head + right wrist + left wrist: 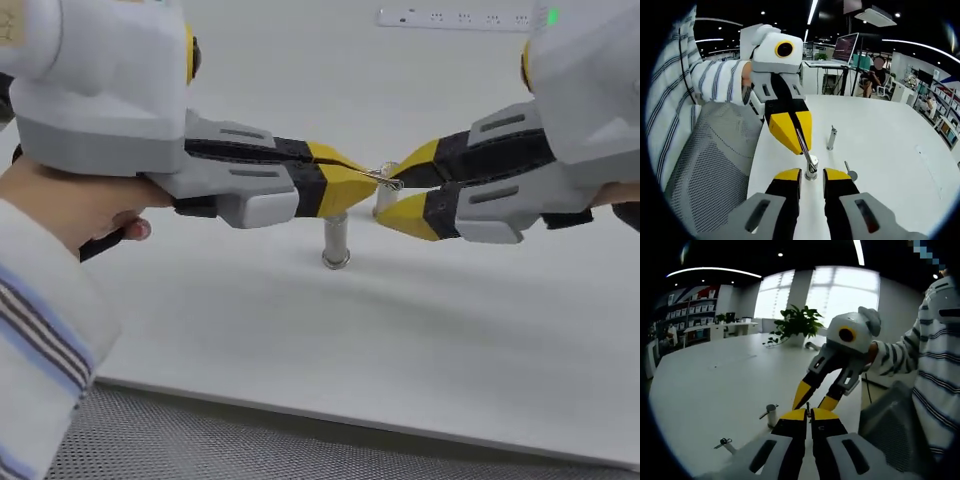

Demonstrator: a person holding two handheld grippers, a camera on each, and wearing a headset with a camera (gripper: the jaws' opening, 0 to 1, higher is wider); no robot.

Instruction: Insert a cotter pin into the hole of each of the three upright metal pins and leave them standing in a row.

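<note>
- A white table [300, 330] spreads across the scene, with a white power strip [455, 17] lying at its far edge.
- A grey mesh surface [200, 440] runs along the table's near edge.
- In the left gripper view, tall bright windows [840, 295] stand behind a leafy potted plant [797, 322].
- Shelves [690, 315] line the wall to the left of the windows.
- Long light strips [812, 12] cross the dark ceiling.
- In the right gripper view, a lit monitor [846, 47] stands on a far desk, and a seated person [874, 80] is just right of it.

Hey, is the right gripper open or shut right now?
Open. In the right gripper view the right gripper has its two yellow jaws standing apart, and the upright metal pin shows through the gap.
</note>
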